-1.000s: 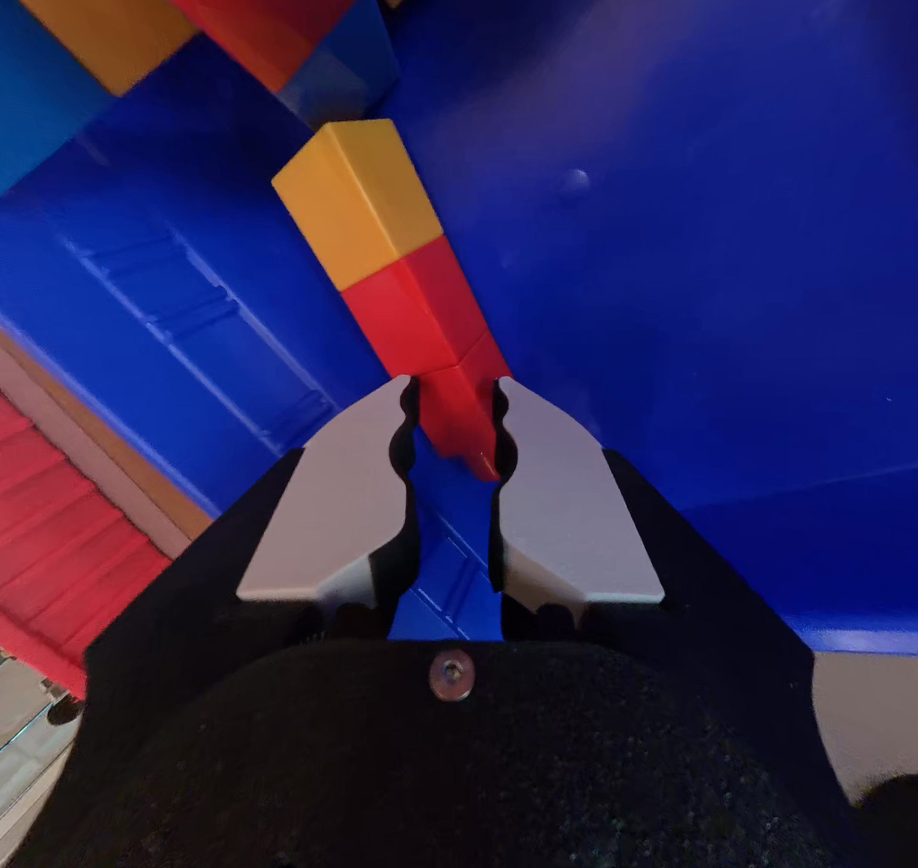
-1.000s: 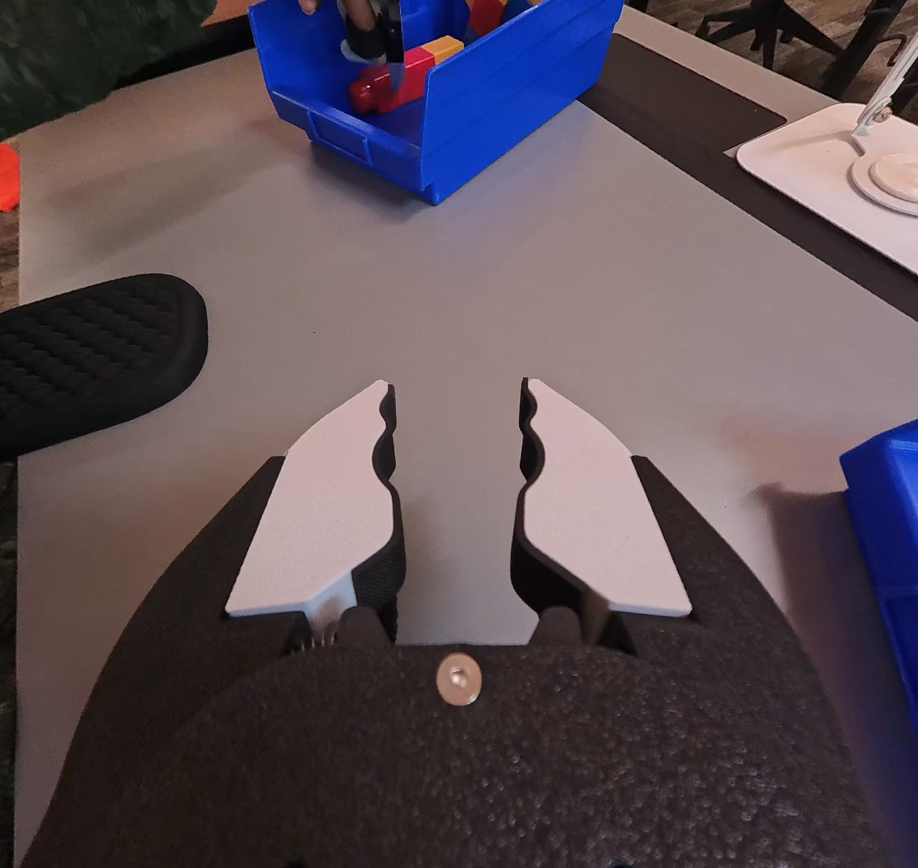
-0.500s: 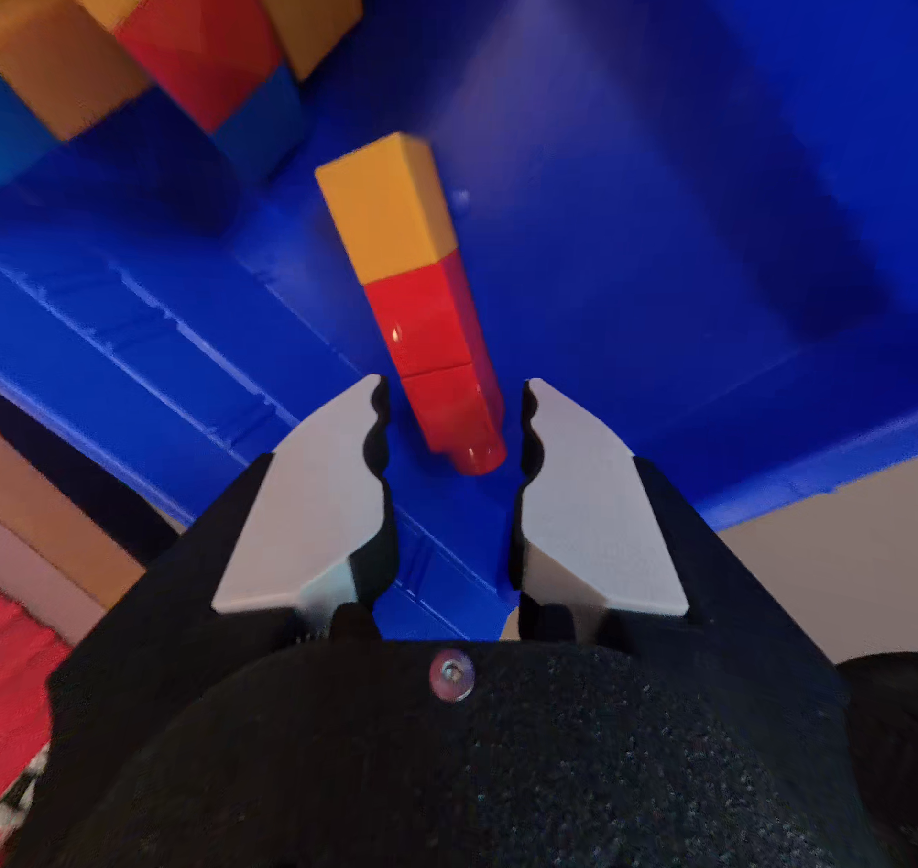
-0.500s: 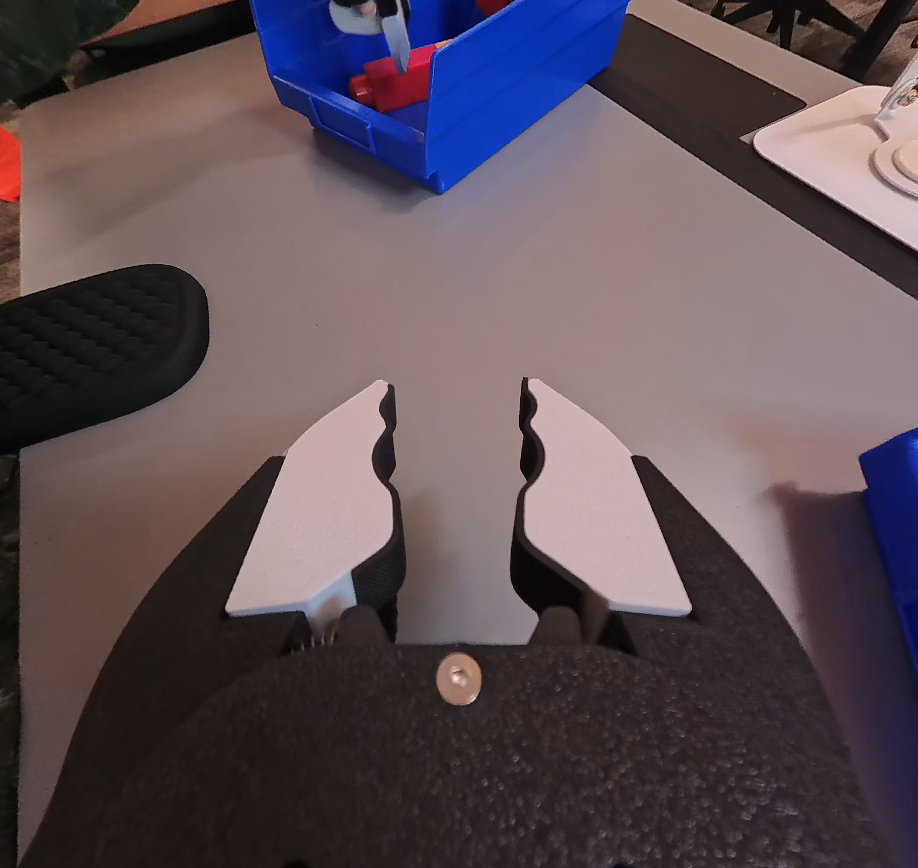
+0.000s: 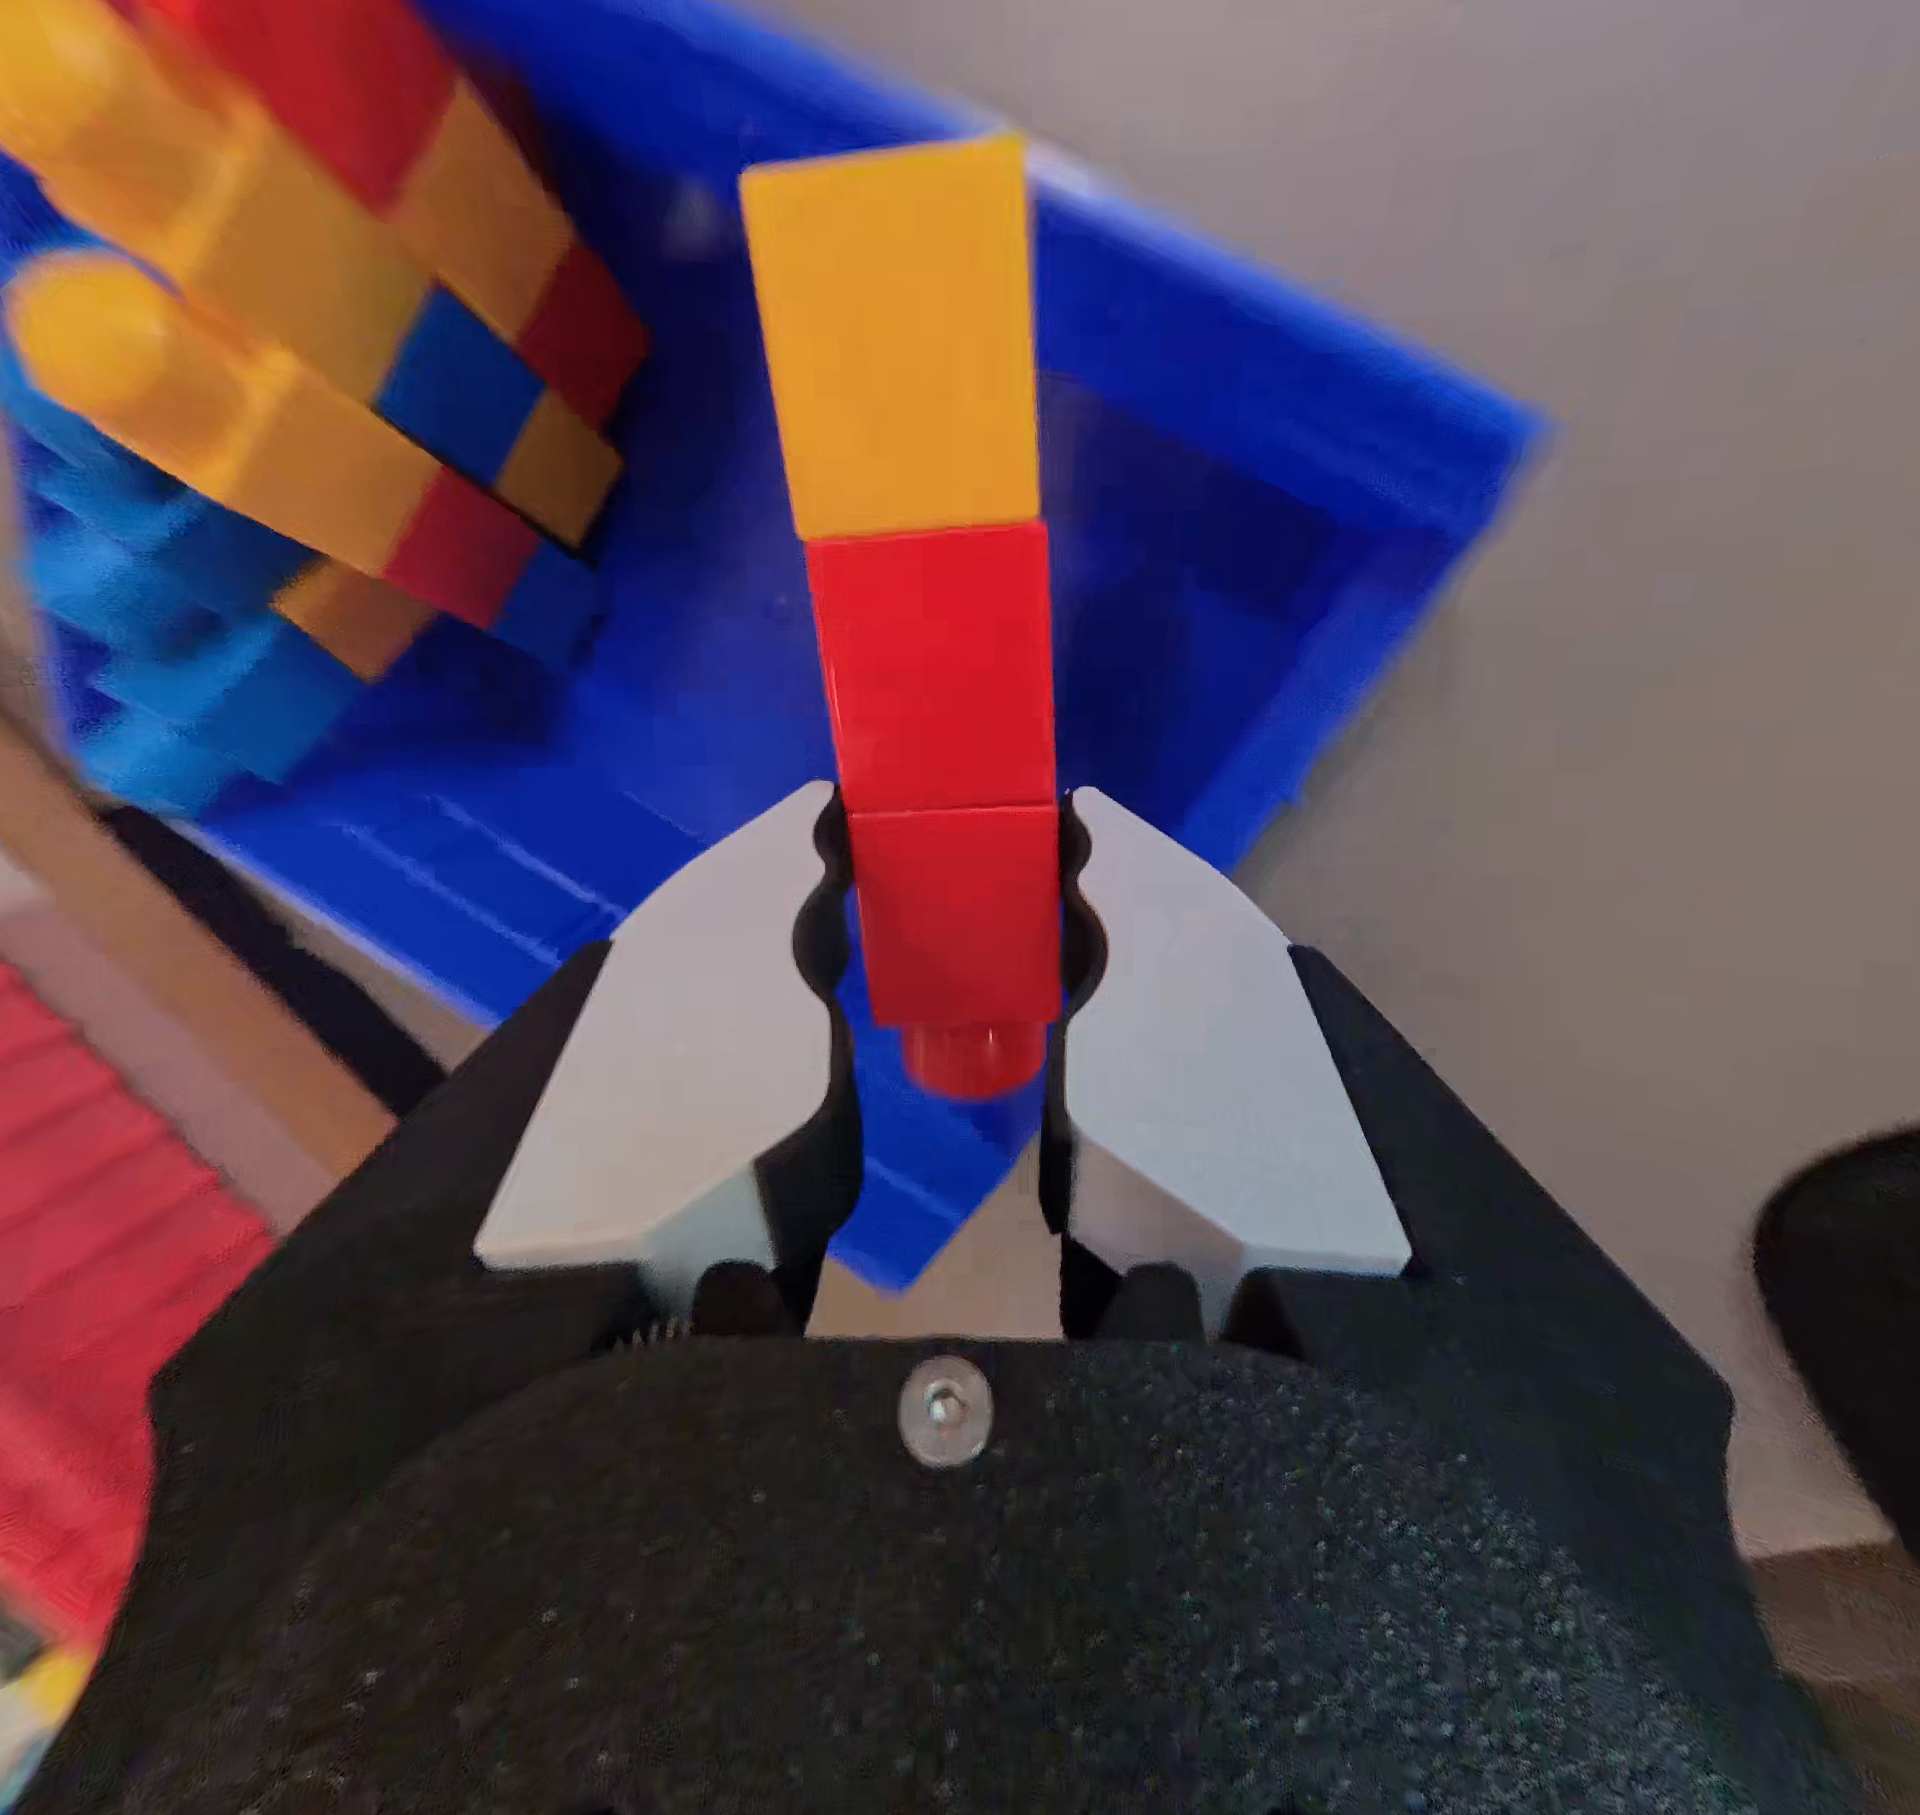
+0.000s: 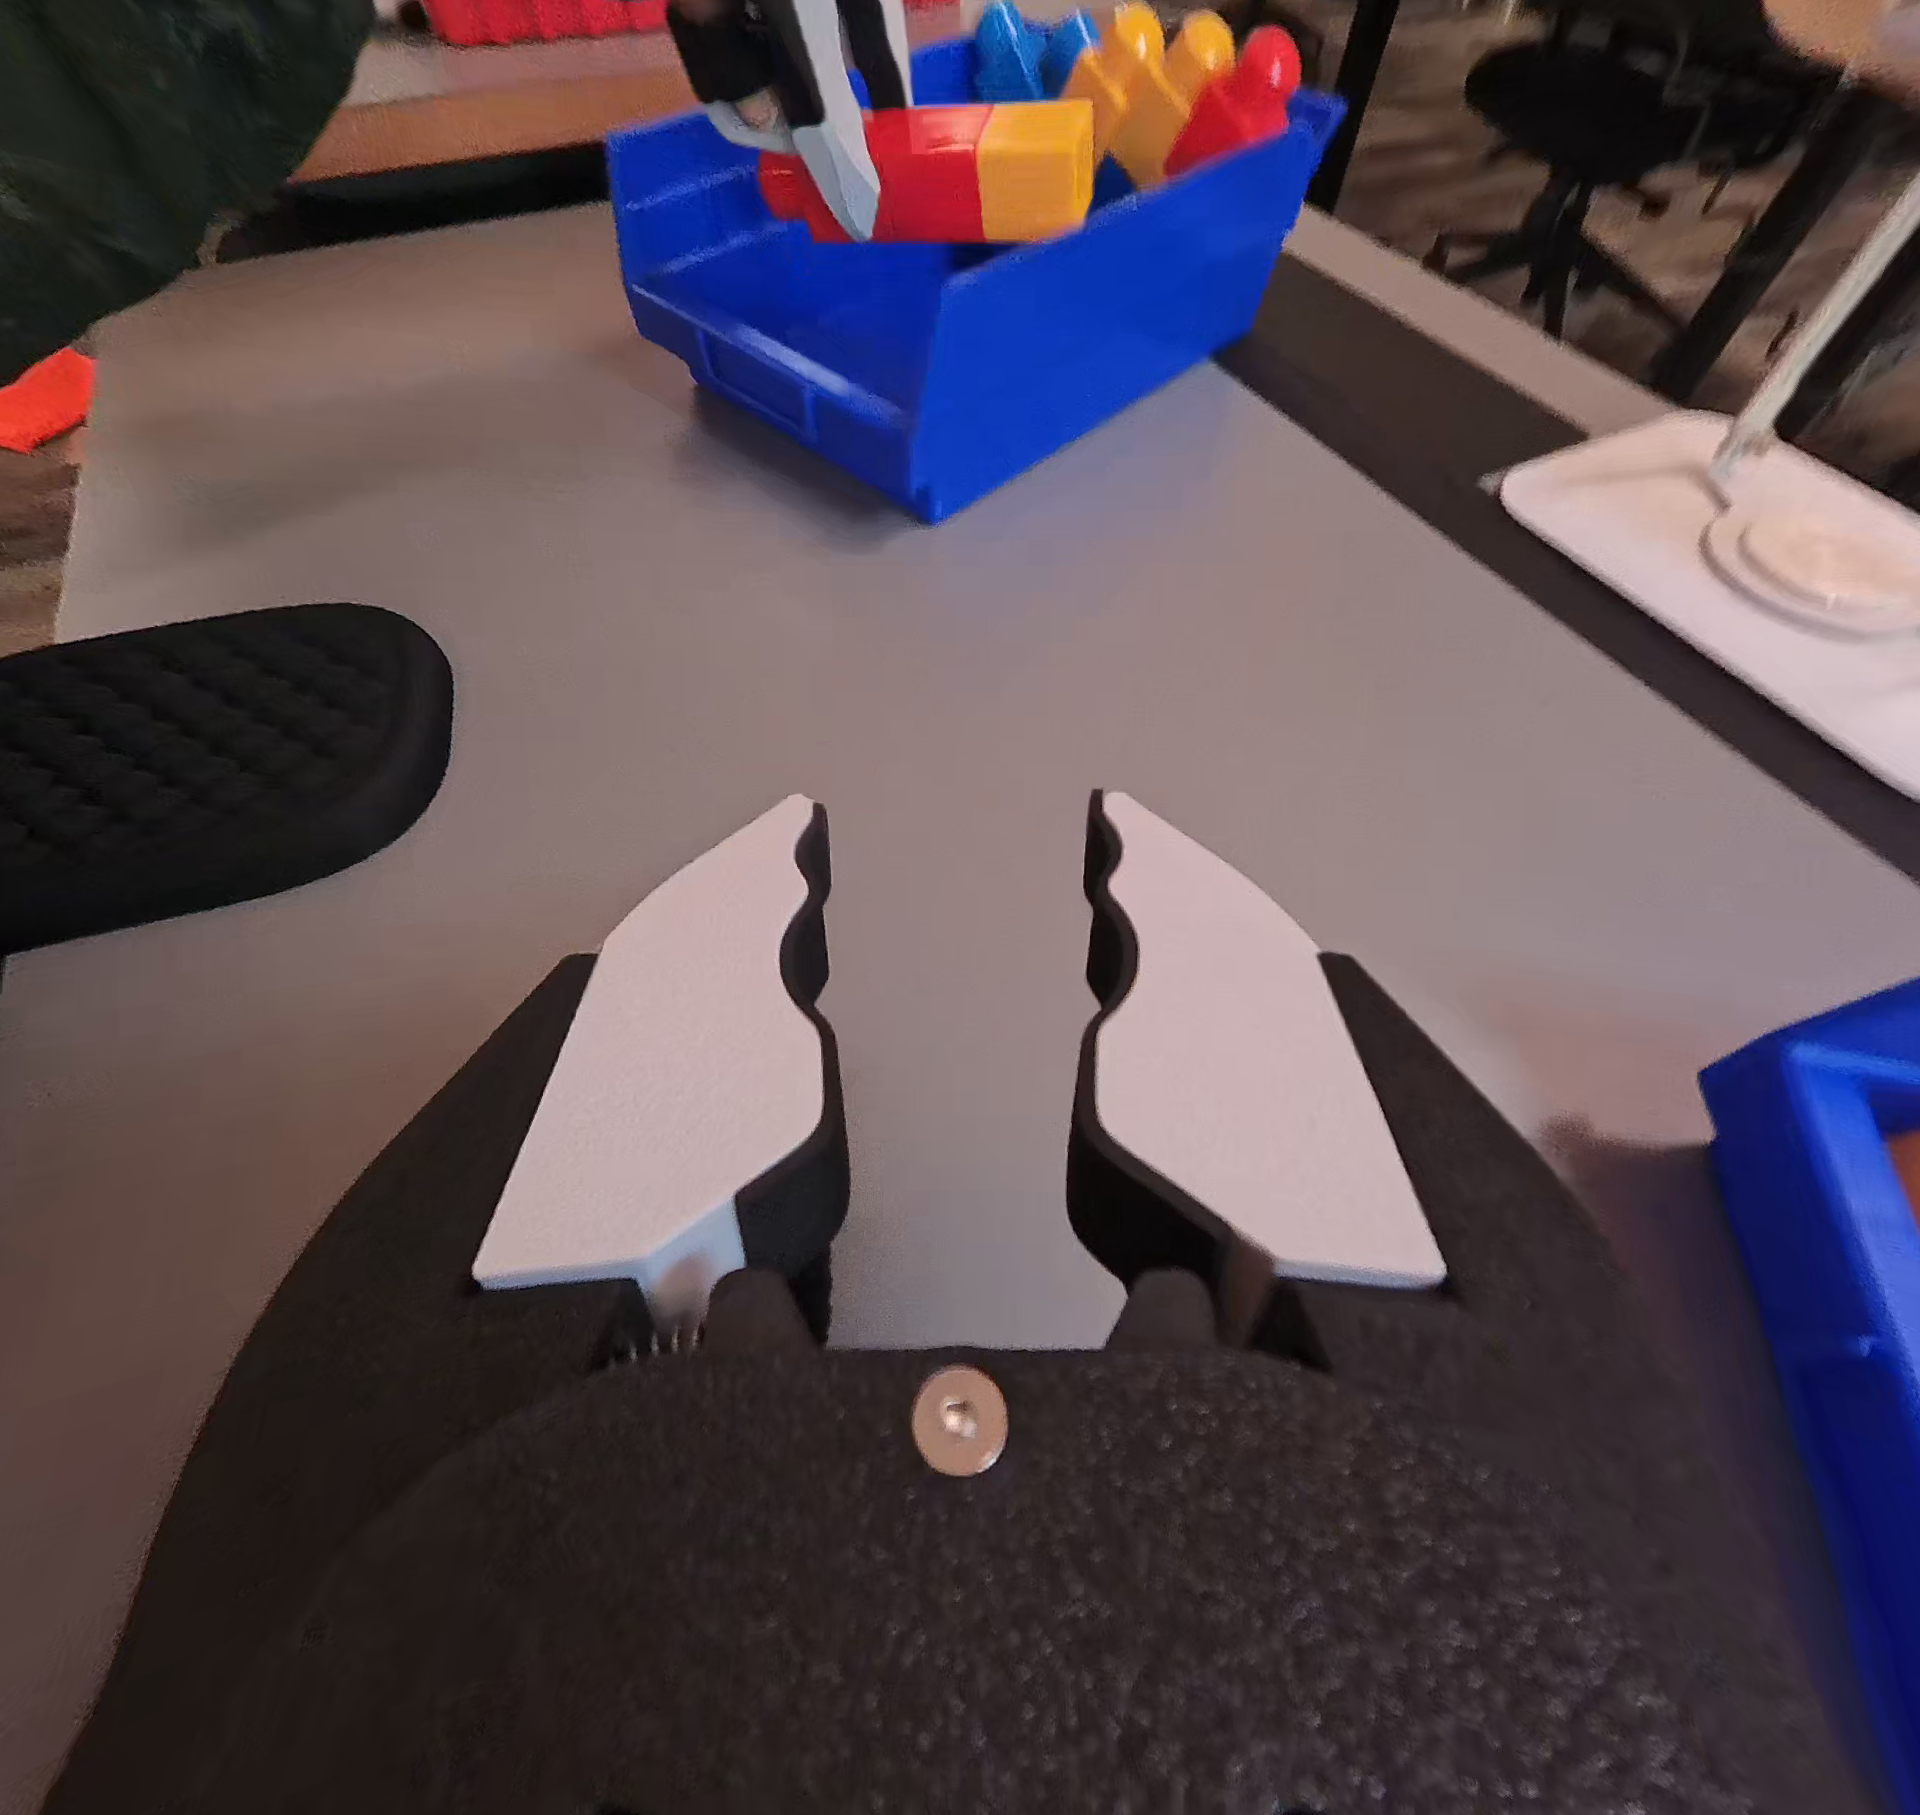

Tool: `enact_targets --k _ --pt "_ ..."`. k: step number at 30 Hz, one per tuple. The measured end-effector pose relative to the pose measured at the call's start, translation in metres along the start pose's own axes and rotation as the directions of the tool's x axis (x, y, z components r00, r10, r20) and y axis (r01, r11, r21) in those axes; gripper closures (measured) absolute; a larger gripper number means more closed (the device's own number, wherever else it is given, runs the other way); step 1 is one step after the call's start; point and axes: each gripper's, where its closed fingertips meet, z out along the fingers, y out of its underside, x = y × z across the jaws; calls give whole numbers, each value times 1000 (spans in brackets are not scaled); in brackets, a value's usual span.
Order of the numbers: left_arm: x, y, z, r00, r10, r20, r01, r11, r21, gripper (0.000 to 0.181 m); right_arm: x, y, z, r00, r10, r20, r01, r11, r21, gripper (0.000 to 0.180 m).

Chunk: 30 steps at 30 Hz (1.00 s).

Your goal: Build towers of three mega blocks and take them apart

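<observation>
The three-block plastic tower (image 5: 935,622), two red blocks capped at the far end by a yellow one, runs lengthwise straight out from the left gripper (image 5: 951,918), its long axis in line with the fingers and its yellow end pointing away from them. The red stud end points back into the gap between the jaws, which pinch the nearest red block from both sides, so most of the tower juts beyond the fingertips. Seen from the right wrist camera, the tower (image 6: 966,170) lies roughly level, above the open front of the blue plastic bin (image 6: 1039,352), yellow end toward the other stacked red, yellow and blue blocks (image 6: 1143,82) leaning at the bin's back. The right gripper (image 6: 956,934) hangs over the bare grey tabletop (image 6: 935,622), jaws spread with nothing between them, well apart from the tower, which sits far ahead of its fingertips and a little to their left. A second blue bin's corner (image 6: 1808,1194) lies just right of that gripper.
</observation>
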Motion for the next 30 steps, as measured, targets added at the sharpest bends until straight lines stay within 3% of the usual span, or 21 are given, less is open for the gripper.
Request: enact_targets --k 4,7,12,15,17,20,24,27,30 --pt "59 -17 -63 954 277 112 -284 958 49 144 -13 -18 -1 981 -188 -52 190 981 40 126" --pt "112 -32 -89 893 432 129 -445 890 100 144 -28 -26 4 953 -294 -68 297 954 30 119" --pt "203 -47 -102 778 627 26 -616 754 227 144 -48 -32 13 899 -426 -98 430 902 24 110" --pt "246 -58 -108 719 694 -31 -646 684 339 144 -62 -25 20 859 -508 -66 509 861 -12 117" --pt "264 -66 -119 694 717 -70 -621 645 445 144 -64 -14 24 825 -561 -64 558 828 -52 136" --pt "266 -78 -142 687 725 -55 -543 562 624 143 -68 -22 13 851 -523 -45 525 850 48 139" --pt "244 -102 -200 788 603 -126 -132 365 922 121 -57 -52 -15 939 -344 -19 334 898 286 142" --pt "235 -110 -208 770 566 -293 167 264 950 124 -52 -73 -37 979 -182 92 117 873 473 142" --pt "260 -117 -197 709 613 -349 261 232 937 123 -59 -86 -47 973 -125 193 -7 824 567 142"
